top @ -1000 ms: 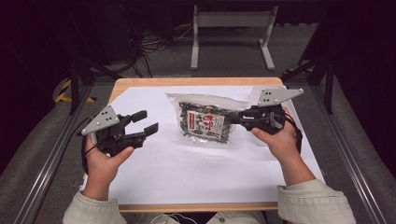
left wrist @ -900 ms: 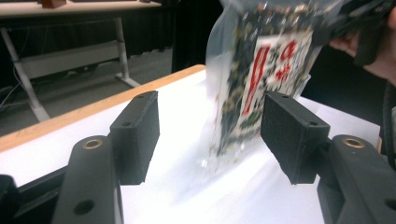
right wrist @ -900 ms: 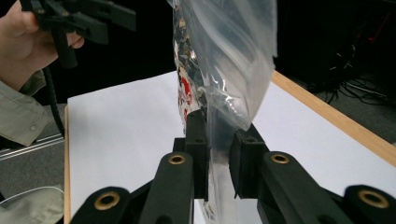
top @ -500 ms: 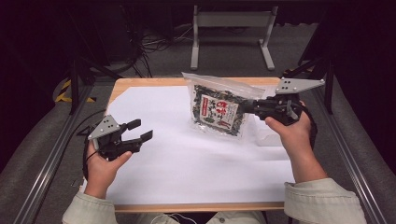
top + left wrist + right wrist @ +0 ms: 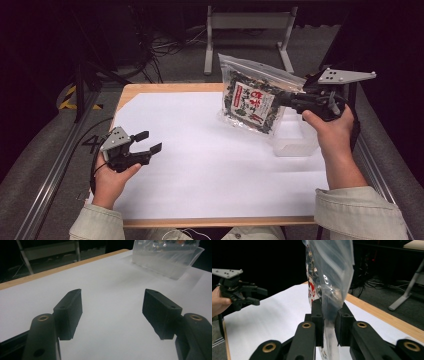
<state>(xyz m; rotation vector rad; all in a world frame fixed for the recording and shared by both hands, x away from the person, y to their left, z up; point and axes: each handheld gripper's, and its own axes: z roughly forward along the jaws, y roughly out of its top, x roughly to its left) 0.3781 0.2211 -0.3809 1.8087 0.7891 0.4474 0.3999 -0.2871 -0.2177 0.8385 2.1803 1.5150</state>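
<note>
A clear zip bag (image 5: 251, 100) with a red and white label and dark contents hangs in the air over the table's far right. My right gripper (image 5: 283, 98) is shut on the bag's right edge. In the right gripper view the bag (image 5: 329, 277) rises upright from between the closed jaws of my right gripper (image 5: 329, 322). My left gripper (image 5: 149, 142) is open and holds nothing, low over the white sheet at the left. The left gripper view has my left gripper (image 5: 112, 311) with both jaws wide apart above bare white paper.
A clear plastic container (image 5: 296, 135) stands on the white sheet (image 5: 200, 160) under the lifted bag, and it sits at the far right as a clear plastic container (image 5: 170, 262). The wooden table edge (image 5: 165, 88) runs along the back. A metal stand (image 5: 247, 30) and cables lie beyond.
My right gripper has lifted the bag off the table and carried it up and to the right. My left gripper has drawn back toward the near left, still open.
</note>
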